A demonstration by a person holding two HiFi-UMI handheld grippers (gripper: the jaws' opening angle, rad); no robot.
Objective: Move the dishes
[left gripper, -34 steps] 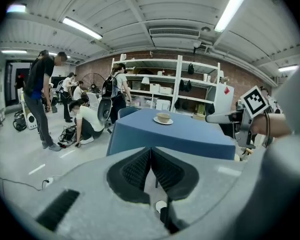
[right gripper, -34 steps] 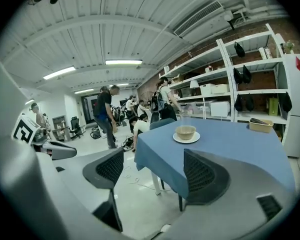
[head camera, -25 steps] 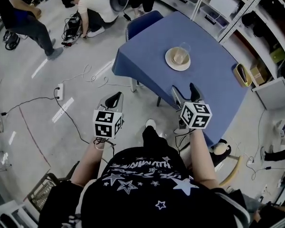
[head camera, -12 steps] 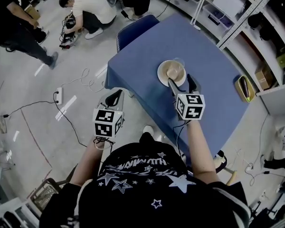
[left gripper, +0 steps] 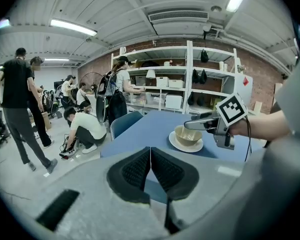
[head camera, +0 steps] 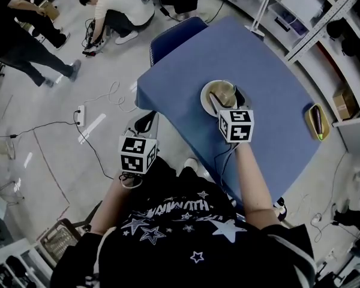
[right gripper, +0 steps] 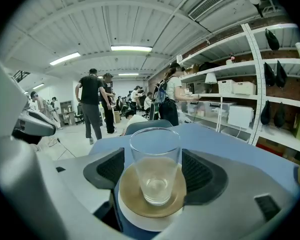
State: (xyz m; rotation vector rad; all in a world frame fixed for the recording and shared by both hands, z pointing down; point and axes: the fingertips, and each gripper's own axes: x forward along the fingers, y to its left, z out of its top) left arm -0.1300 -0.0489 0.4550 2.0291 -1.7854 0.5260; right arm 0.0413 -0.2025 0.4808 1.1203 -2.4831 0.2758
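Note:
On the blue table (head camera: 270,71) a clear glass (right gripper: 155,166) stands upright in a tan bowl (right gripper: 132,201), which rests on a white plate (right gripper: 140,226). The same stack of dishes (head camera: 218,96) lies near the table's front edge in the head view. My right gripper (right gripper: 155,176) is open, with one pad on each side of the glass and a small gap at both sides. My left gripper (left gripper: 151,171) is shut on nothing. It hangs off the table's left corner, over the floor (head camera: 145,123). From there I see the bowl (left gripper: 187,135) and the right gripper (left gripper: 215,124).
A yellow dish holding a dark object (head camera: 316,122) lies at the table's right edge. A blue chair (head camera: 177,32) stands at the far side. Several people (head camera: 117,8) work on the floor to the left, near cables and a power strip (head camera: 80,114). Shelves (head camera: 324,17) line the right.
My right gripper has moved forward over the table until its open jaws flank the glass. The left gripper has stayed where it was, shut.

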